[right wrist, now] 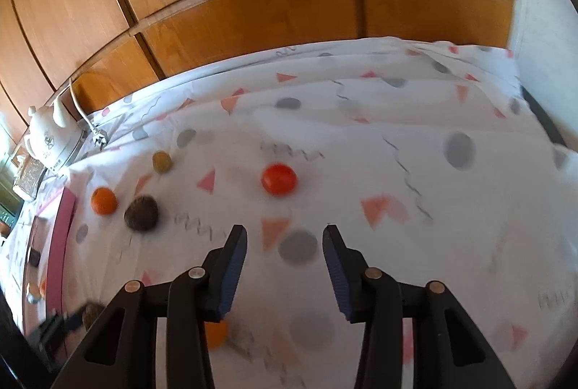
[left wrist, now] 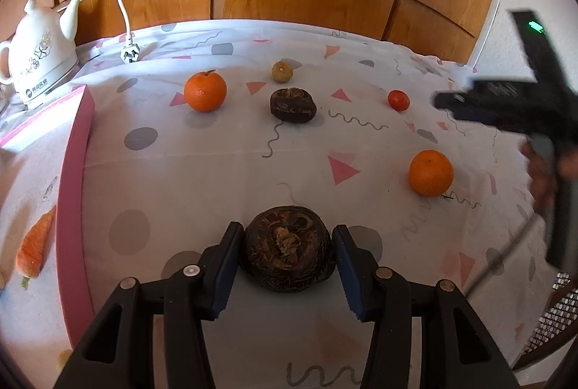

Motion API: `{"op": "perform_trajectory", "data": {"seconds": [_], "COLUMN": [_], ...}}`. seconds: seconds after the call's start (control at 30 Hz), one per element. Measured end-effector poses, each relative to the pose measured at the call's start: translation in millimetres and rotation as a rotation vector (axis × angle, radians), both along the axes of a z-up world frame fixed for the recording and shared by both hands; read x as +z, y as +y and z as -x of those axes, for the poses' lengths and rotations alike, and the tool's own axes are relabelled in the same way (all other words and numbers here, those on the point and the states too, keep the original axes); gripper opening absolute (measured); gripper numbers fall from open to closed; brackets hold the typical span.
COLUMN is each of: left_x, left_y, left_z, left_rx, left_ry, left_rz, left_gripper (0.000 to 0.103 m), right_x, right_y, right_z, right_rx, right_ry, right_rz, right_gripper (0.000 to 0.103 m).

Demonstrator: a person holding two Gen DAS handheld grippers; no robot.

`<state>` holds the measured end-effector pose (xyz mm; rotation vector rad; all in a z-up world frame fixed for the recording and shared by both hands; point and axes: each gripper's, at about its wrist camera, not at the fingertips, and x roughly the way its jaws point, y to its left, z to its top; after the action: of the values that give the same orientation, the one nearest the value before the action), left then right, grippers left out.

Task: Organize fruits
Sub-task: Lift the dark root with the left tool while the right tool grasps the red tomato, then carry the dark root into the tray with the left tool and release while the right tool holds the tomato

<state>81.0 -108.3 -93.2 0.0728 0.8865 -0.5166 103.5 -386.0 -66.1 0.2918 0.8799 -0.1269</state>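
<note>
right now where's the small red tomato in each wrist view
Left wrist: the small red tomato lies right of centre, far side of the cloth, right of the far dark fruit.
Right wrist: the tomato lies centre, ahead of the open right gripper.
Shared landmark: the white kettle, far left.

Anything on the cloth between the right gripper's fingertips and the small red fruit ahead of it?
No fruit. In the right wrist view, only bare patterned cloth separates the right gripper from the small red fruit; its jaws hold nothing.
</note>
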Motion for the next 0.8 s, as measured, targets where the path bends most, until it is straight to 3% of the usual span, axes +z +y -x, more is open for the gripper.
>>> {"op": "perform_trajectory", "data": {"seconds": [0.27,0.33,0.37,0.67,0.8], "left_x": [-1,-2,-2,2,18], "left_y": [1,0,0,1,9], "left_z": [2,3,3,0,5], "left_rx": [0.005,0.006,0.005,0.006,0.007], "left_ry": [-0.021,-0.028,-0.030,0.000,0.031], "left_rz": [0.005,0.001,-0.001,-0.003,0.049], "left_gripper": [0.051,0.051,0.051,0.051,0.051], "right_x": [-22,-28,-29,-14,-20], "right_y": [-2,-1,0,9,17], "right_z": [-67,-72,-72,-2,34], "right_rx": [0.011,0.011,0.018,0.004,0.015], "right_ry": [0.102,0.119,0.110,0.067,0.076], "right_rz": [0.000,0.015,0.010,0.068,0.099], "right_gripper": [0.044,0.031,0.031,0.030,0.030]}}
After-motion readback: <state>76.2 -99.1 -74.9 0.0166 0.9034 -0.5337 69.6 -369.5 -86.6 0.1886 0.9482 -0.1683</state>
